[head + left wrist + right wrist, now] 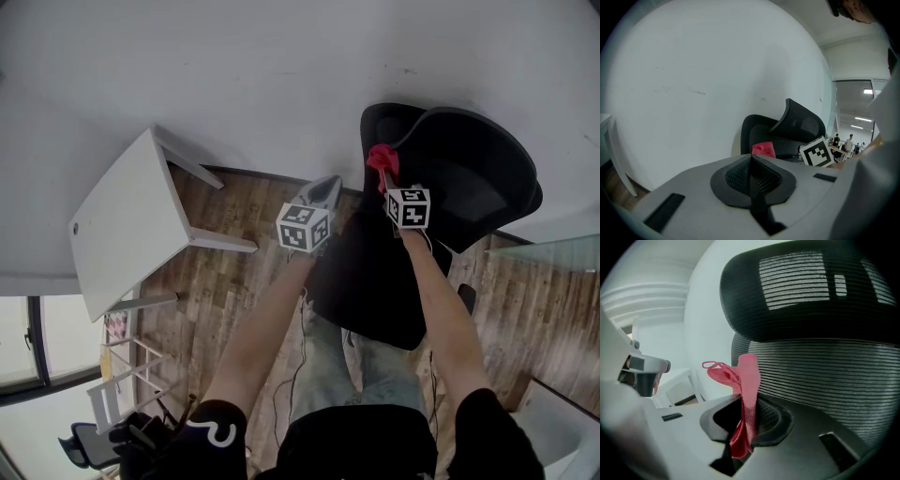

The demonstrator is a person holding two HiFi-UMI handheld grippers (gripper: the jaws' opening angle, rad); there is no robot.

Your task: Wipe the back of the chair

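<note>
We pinch the cloth (749,373) in our right gripper (747,414) near the chair back (469,178) at two o'clock, our left gripper (751,174) is closed on nothing, so next we likely must press and rub.

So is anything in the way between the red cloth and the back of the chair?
No, nothing visible is in the way. The right gripper is shut on the red cloth, and the chair back sits right beside it. The left gripper is shut, empty and off to the side.
</note>
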